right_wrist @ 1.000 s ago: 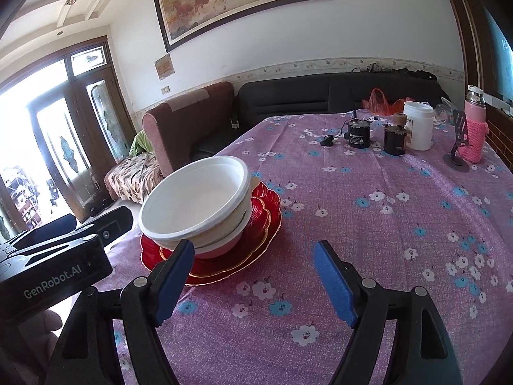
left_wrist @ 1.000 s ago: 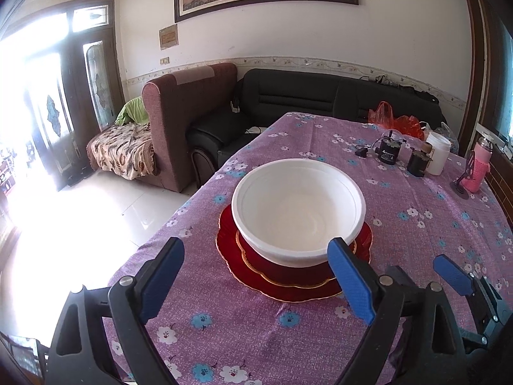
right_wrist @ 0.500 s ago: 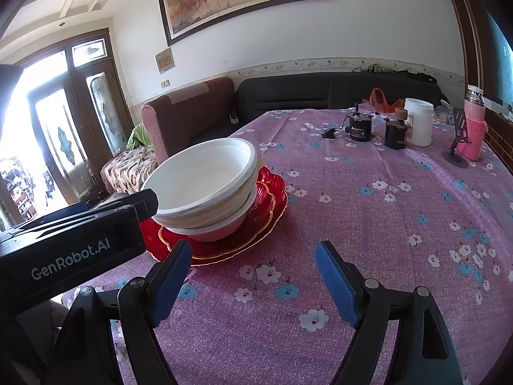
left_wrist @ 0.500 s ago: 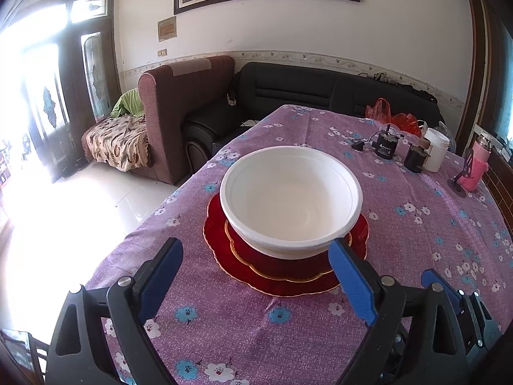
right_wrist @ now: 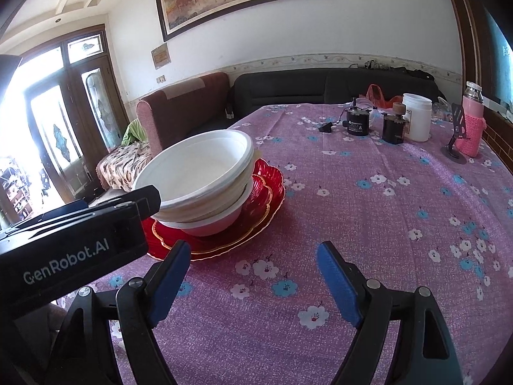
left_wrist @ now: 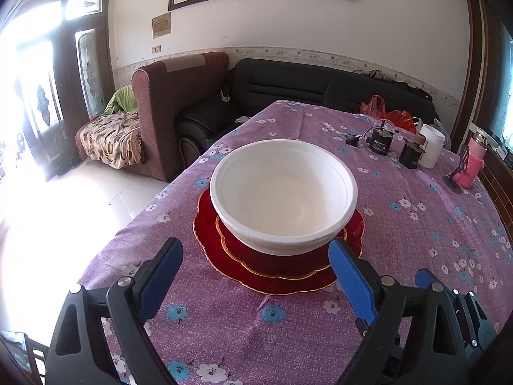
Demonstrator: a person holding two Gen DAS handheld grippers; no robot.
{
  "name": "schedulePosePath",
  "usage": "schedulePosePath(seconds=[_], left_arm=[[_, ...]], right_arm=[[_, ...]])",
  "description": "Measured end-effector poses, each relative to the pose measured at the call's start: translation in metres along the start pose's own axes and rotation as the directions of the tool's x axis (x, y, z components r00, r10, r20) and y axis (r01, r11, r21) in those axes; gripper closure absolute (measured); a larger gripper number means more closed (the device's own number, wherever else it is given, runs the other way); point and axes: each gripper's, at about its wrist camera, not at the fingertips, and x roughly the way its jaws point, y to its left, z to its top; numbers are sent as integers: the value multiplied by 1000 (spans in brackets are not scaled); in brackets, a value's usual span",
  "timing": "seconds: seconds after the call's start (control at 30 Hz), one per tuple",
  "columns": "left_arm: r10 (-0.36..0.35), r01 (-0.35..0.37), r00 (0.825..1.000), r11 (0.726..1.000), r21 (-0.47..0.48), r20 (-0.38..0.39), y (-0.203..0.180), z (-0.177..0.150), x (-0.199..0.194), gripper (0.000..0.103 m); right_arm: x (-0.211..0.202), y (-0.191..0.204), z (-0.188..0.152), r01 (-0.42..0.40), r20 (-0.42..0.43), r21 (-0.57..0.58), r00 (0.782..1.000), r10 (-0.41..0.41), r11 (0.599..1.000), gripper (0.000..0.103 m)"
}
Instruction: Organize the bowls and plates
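Note:
A stack of white bowls (left_wrist: 283,199) sits on stacked red plates with gold rims (left_wrist: 275,268) on the purple flowered tablecloth (left_wrist: 416,224). The same stack shows in the right wrist view, bowls (right_wrist: 205,179) on the red plates (right_wrist: 259,215). My left gripper (left_wrist: 256,280) is open and empty, just in front of the stack. My right gripper (right_wrist: 253,284) is open and empty, to the right of and behind the stack. The left gripper's body (right_wrist: 70,247) fills the left side of the right wrist view.
At the table's far right stand two small black devices (left_wrist: 380,141), a white jar (left_wrist: 431,146), a pink bottle (left_wrist: 474,166) and a phone stand (right_wrist: 457,134). A brown armchair (left_wrist: 179,106) and black sofa (left_wrist: 320,86) lie beyond the table's far edge.
Both grippers have drawn back and risen slightly, so the stack looks a little farther off. The bowls and plates have not moved. Both grippers stay open.

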Motion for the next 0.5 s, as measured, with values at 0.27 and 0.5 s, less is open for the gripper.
schedulePosePath(seconds=[0.27,0.5], left_arm=[[-7,7,1000,1000,-7,-3,0,-2,2,11],[-4,5,1000,999,-35,26,6,-2,-4,11]], right_arm=[[2,0,-1,6,-5,8,1000,-6,1000,17],[2,3,-3,-2,-2,3,1000,2,1000,17]])
